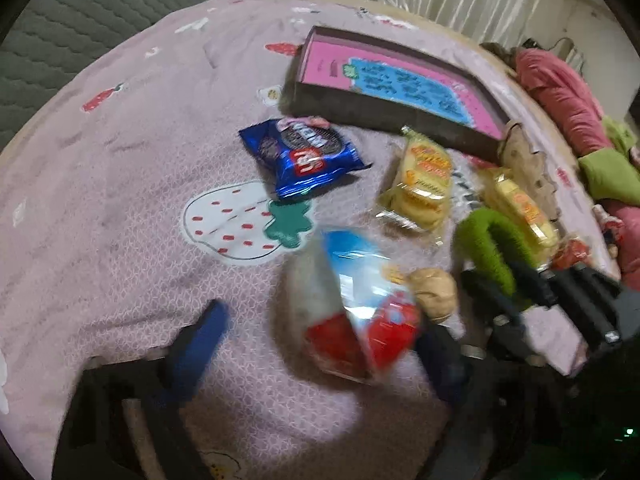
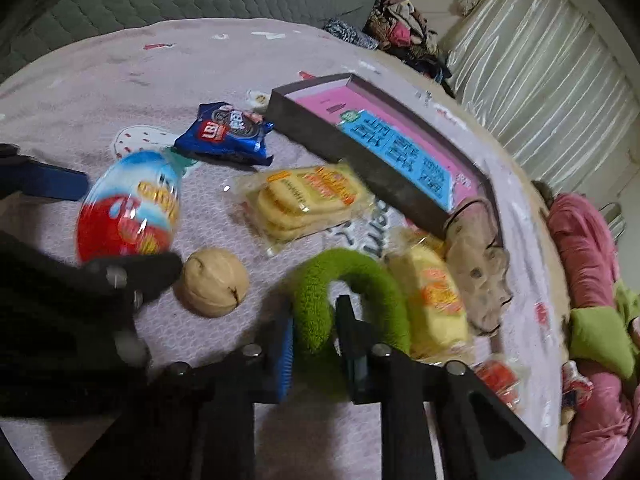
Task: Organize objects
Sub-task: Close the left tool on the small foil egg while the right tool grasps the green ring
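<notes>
Two grippers work over a pink strawberry-print bed cover. The right gripper has its fingers pinching a fuzzy green curved band — it arches beside a yellow biscuit packet. The left gripper has its fingers spread around a red-and-blue egg-shaped pack, just beside a tan walnut. Farther off lie a blue cookie packet and an open pink-lined shallow box.

My right gripper reaches forward low over the bed, its two fingers nearly together, pinched on one leg of the green fuzzy ring. My left gripper sits to its left, jaws spread wide around the red and blue egg-shaped pack
</notes>
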Tool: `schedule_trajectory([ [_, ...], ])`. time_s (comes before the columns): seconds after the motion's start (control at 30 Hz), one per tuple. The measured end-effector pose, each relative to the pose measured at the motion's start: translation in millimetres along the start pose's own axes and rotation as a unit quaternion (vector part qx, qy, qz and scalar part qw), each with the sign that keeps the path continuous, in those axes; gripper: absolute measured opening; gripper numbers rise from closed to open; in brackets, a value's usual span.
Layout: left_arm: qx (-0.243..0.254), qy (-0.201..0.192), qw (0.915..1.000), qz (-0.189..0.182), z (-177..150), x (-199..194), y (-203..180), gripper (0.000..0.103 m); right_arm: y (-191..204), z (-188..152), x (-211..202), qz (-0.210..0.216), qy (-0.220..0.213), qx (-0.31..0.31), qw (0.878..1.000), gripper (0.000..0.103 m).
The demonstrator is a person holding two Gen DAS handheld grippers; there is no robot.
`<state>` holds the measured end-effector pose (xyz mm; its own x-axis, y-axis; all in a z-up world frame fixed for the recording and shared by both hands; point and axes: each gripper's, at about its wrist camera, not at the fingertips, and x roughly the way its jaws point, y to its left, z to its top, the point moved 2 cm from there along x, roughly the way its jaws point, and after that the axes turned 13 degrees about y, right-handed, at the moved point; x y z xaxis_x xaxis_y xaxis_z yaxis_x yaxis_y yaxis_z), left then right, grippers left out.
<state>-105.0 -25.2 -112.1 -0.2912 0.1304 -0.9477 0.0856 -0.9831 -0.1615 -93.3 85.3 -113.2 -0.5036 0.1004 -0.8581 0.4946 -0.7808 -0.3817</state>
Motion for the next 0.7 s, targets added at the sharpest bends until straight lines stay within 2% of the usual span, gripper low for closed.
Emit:
schedule_trajectory([
  [0.1,-0.001,-0.004,0.9999,-0.013,1,-3,2,0.057,-2,-1,0,0.009,-0.003,0.009,1.000,0.019],
  [0.3,0.001,-0.004,0.9997,-0.023,1,-5,3,0.056,-11,-6,-4,0.053,-0.008,0.035,0.998,0.015],
  [0.7,0.032,-0.022,0.9993,0.000,-6,-17,-9,0.056,-24,-20,-21,0.099,-0.017,0.076,0.992,0.015],
])
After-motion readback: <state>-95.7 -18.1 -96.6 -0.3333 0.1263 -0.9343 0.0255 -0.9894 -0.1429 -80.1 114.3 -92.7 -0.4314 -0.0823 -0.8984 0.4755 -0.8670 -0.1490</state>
